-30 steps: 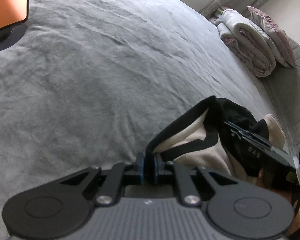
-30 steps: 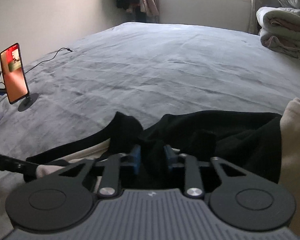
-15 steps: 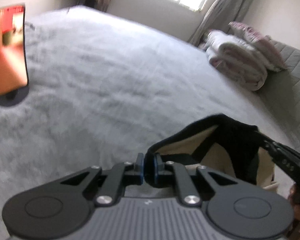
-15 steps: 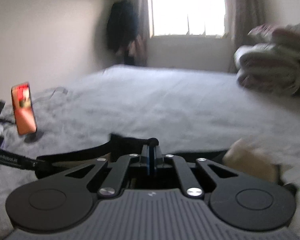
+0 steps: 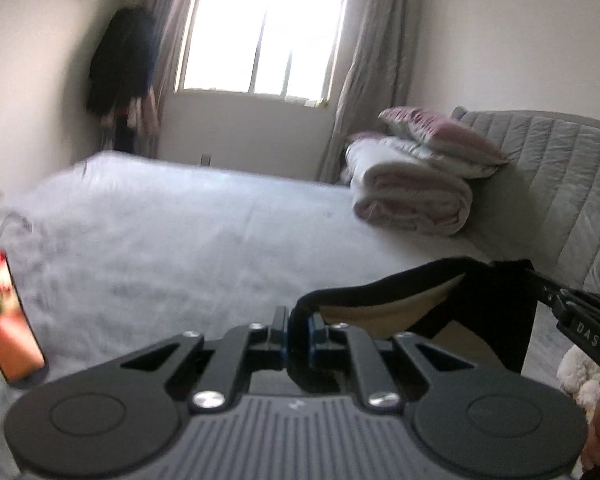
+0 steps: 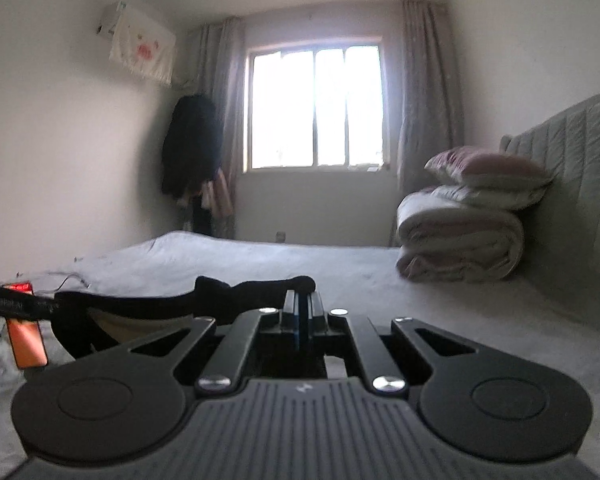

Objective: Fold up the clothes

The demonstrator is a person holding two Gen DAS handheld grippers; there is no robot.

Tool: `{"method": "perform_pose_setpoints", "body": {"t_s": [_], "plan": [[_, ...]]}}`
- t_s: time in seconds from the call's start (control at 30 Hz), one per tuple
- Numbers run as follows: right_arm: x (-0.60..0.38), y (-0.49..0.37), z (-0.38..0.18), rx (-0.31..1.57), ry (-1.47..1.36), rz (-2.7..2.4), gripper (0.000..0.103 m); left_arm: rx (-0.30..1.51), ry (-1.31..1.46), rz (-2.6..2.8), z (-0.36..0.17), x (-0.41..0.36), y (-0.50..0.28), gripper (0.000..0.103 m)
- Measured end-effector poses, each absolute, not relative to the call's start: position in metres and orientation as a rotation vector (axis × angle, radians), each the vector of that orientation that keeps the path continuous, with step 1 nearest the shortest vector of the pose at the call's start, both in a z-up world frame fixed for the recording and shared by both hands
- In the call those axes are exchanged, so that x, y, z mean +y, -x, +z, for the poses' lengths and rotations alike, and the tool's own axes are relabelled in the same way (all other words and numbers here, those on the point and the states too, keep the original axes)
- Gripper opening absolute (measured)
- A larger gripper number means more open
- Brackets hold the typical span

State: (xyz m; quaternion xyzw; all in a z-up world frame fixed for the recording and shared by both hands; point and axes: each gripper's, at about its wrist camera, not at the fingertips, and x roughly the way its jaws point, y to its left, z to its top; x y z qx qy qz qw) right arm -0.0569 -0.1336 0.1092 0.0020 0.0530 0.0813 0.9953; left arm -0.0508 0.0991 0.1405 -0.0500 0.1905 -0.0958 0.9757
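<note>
Garment [image 5: 384, 296] stretched between left hand-held gripper [image 5: 297, 326] and right hand-held gripper [image 6: 300, 320]; both clamp its black edge.

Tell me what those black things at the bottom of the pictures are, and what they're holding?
They are grabbing tools, like big tweezers, that a person holds, one in each hand. Each tool carries its own camera looking forward along its two fingers, so you get one picture per hand.

In the left picture, the left gripper is pinched shut on the black edge of a garment, which is black outside and cream inside. In the right picture, the right gripper is pinched shut on the same garment. So the cloth hangs stretched between the tools, lifted above the grey bed.

Also on the bed: a rolled-up quilt with pillows on top, and a phone standing on a little stand.
</note>
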Motion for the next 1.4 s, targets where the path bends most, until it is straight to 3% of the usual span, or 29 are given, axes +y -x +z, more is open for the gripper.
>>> {"method": "perform_pose_setpoints", "body": {"t_s": [0.47,0.77,1.0,1.4], "plan": [[-0.168,0.088,0.165,-0.04,-0.029,0.101,0.005,0.154,-0.042,-0.222,0.253,0.055,0.092,0.009],[-0.18,0.091,0.186,-0.101,-0.029,0.093,0.005,0.083,-0.099,-0.225,0.289,0.033,0.096,0.009],[-0.189,0.066,0.17,-0.05,-0.031,0.077,0.005,0.136,-0.148,-0.203,0.266,0.012,0.061,0.009],[-0.187,-0.015,0.11,0.101,-0.014,0.067,0.005,0.263,-0.179,-0.141,0.18,0.002,-0.04,0.009]]}}
